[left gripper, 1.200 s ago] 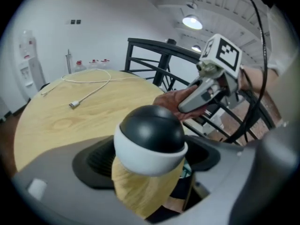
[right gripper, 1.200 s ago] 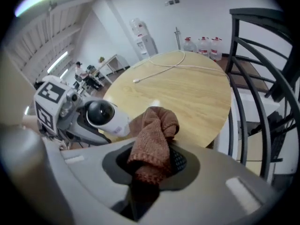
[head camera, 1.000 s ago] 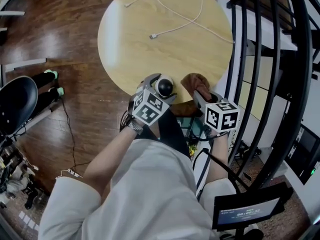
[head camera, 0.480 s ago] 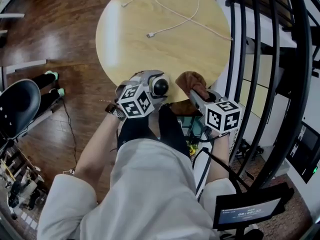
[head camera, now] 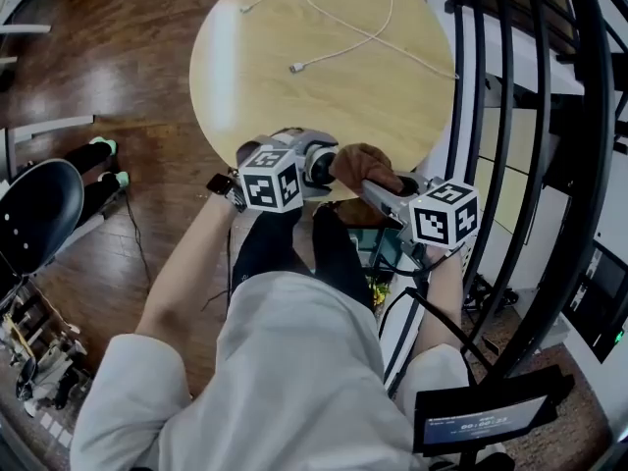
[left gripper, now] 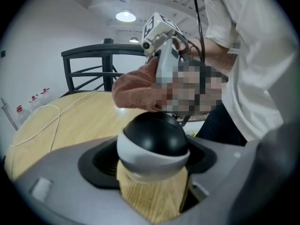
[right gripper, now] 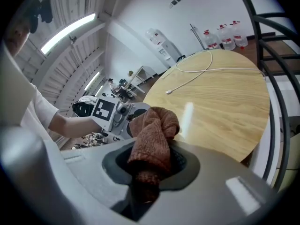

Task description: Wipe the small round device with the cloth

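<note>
There are two grippers, one small round device, one cloth and one round wooden table. The left gripper [left gripper: 152, 159] pinches the small round device [left gripper: 152, 139], a black dome over a pale grey band, which sits squarely between its jaws and off the tabletop; those jaws have just been closing a little on it. The right gripper [right gripper: 150, 170] is clamped on the brown cloth [right gripper: 152, 135], whose bunched free end sticks out ahead of its jaws. In the head view that bunched end reaches across to the left gripper's tips and meets the device. In the left gripper view it sits against the far top of the dome. The table [head camera: 324, 96] lies ahead of both grippers, its near edge just beyond their tips. Well ahead of them on it lies a white cable [head camera: 345, 43] with two loose ends showing; whether it is one cable or two I cannot tell. Far beyond the right gripper, past the table's far edge, stand three red-capped water bottles [right gripper: 221, 35]. A second ago the device's dark dome faced up and the cloth hung apart from it, just to its right. Since then the left gripper has rolled over so that its marker cube shows a different face. The right gripper has swung in towards the left one, and the gap between cloth and device has closed.
</note>
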Demonstrator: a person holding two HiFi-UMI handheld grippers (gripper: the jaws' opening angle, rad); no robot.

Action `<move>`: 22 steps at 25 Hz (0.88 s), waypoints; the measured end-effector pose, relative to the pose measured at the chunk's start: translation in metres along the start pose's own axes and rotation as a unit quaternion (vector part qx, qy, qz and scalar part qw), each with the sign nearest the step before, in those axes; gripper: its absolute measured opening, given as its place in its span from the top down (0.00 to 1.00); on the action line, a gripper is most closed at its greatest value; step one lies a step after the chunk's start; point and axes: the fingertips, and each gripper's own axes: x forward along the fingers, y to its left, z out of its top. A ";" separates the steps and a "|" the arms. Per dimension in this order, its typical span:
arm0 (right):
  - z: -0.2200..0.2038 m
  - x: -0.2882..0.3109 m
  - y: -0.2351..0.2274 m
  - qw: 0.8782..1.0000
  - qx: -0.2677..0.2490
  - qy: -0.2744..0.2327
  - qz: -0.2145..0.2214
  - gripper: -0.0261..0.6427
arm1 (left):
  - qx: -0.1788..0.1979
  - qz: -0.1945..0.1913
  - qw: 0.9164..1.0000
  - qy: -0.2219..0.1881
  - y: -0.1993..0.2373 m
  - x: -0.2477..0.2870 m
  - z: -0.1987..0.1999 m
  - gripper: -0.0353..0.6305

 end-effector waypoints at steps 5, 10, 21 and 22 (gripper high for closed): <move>-0.008 0.021 -0.002 0.998 -0.028 0.054 -0.008 0.83 | -0.017 0.004 1.000 0.004 0.000 0.002 -0.001 0.38; -0.020 0.040 -0.011 0.991 -0.060 0.107 -0.050 0.83 | -0.017 0.010 1.000 0.007 0.000 0.004 -0.002 0.38; -0.029 0.066 -0.034 0.974 -0.113 0.162 -0.111 0.83 | -0.020 0.009 1.000 0.016 0.000 0.008 -0.007 0.38; -0.031 0.067 -0.036 0.973 -0.111 0.165 -0.114 0.83 | -0.020 0.008 1.000 0.016 -0.001 0.007 -0.007 0.38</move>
